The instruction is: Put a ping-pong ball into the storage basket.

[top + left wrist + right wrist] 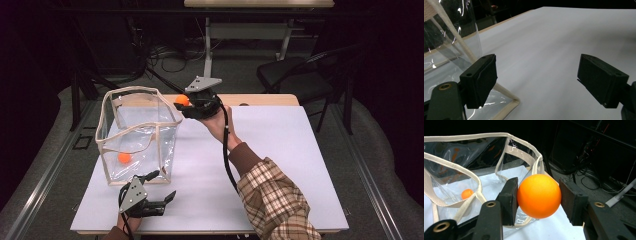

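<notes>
The right tongs (537, 195) clamp a light, smooth, probably slippery orange ball (539, 195) across its middle; the left tongs (537, 82) gape empty.

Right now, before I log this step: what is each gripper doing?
Left gripper: open, holding nothing, beside the clear bag.
Right gripper: shut on the orange ball.

The right gripper (186, 104) holds an orange ball (182, 100) at the clear bag's (137, 135) rim.

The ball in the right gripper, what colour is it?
Orange ball, seen best in the right gripper view.
</notes>
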